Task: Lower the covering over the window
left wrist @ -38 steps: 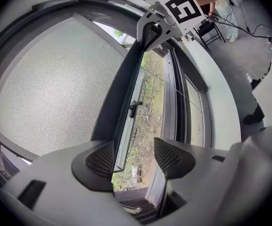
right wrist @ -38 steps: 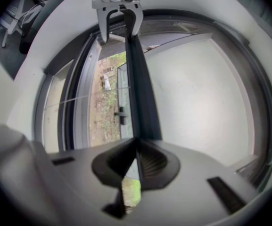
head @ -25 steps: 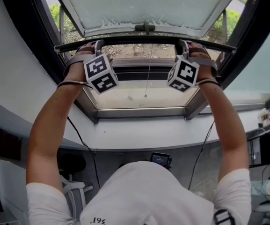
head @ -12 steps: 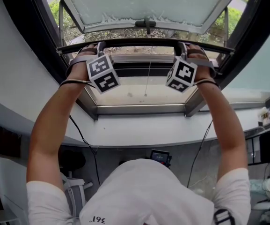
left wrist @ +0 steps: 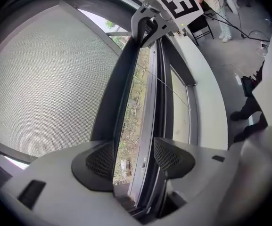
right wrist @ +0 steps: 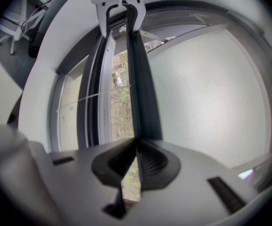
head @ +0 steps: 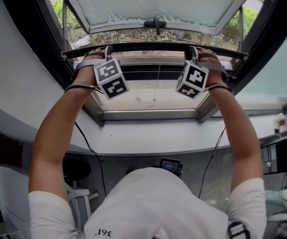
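Note:
A dark bottom bar [head: 153,46] of the mesh window covering [left wrist: 41,79] runs across the window in the head view. My right gripper [head: 195,50] holds the bar near its right end. In the right gripper view its pads [right wrist: 147,161] are pinched on the bar's [right wrist: 143,102] thin edge. My left gripper [head: 100,50] sits at the bar's left part. In the left gripper view its jaws [left wrist: 133,157] stand apart. There the bar [left wrist: 121,93] lies against the left pad [left wrist: 100,159], with leaves and window frame showing in the gap.
Beyond the bar an outward-opened window sash with a handle [head: 155,23] juts over greenery. A thin cord [head: 158,81] hangs before the lower pane. The white curved sill [head: 148,136] lies below. A chair [head: 78,198] and cables stand on the floor, and a desk [head: 282,153] is at right.
The bar and both grippers have come down a little together in the head view. The grips look unchanged.

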A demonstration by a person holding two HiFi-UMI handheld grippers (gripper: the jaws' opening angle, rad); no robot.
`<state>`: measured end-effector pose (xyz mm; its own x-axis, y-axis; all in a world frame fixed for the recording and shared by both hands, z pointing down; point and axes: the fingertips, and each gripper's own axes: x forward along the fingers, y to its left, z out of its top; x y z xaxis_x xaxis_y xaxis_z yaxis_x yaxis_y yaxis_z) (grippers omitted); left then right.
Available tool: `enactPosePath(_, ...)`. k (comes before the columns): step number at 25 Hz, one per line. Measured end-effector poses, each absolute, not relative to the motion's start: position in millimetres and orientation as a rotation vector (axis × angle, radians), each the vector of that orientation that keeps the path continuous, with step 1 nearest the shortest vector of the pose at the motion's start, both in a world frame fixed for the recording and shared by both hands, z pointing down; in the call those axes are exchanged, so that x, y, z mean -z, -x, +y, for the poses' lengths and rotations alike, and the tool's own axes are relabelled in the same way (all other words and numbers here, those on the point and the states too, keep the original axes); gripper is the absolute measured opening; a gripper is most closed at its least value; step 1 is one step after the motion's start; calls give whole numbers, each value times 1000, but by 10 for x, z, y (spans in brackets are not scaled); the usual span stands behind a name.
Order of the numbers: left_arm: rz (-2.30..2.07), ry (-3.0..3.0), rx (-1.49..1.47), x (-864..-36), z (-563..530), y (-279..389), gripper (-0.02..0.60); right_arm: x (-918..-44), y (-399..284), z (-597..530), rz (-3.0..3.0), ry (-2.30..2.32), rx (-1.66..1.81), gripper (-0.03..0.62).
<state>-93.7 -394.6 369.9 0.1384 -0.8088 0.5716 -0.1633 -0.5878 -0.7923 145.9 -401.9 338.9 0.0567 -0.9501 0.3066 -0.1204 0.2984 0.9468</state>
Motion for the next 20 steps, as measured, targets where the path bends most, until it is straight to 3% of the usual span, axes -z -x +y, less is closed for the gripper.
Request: enactPosePath(20,876,1893,1588,-4292,-3874,947,259,-4005,-1454,-3971,-1357,-979,800,43)
